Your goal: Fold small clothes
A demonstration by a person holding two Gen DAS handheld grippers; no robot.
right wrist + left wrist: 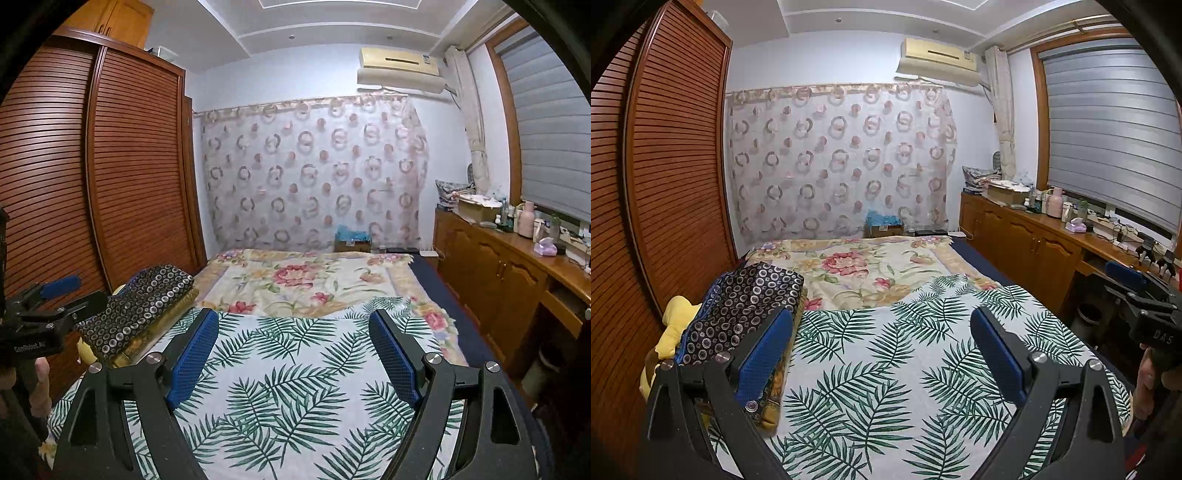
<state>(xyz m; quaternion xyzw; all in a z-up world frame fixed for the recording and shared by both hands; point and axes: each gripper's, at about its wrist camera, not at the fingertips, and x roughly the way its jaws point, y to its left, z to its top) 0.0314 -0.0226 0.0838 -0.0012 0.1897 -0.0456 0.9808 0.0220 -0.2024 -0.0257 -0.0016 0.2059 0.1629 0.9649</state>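
A folded stack of clothes lies on the bed's left side, topped by a dark cloth with a ring pattern (738, 306) (140, 306); a yellow piece (677, 325) sticks out beside it. My left gripper (882, 321) hovers open over the palm-leaf sheet (886, 369), its left pad close to the stack, nothing between the pads. In the right wrist view my right gripper (293, 325) is also open and empty above the same sheet (288, 387). The left gripper (55, 295) shows at that view's left edge, a hand below it.
A floral blanket (857, 269) covers the far half of the bed. A slatted wooden wardrobe (665, 184) stands along the left. A wooden cabinet (1027, 240) with several bottles and boxes runs along the right under the window blind. A patterned curtain hangs on the far wall.
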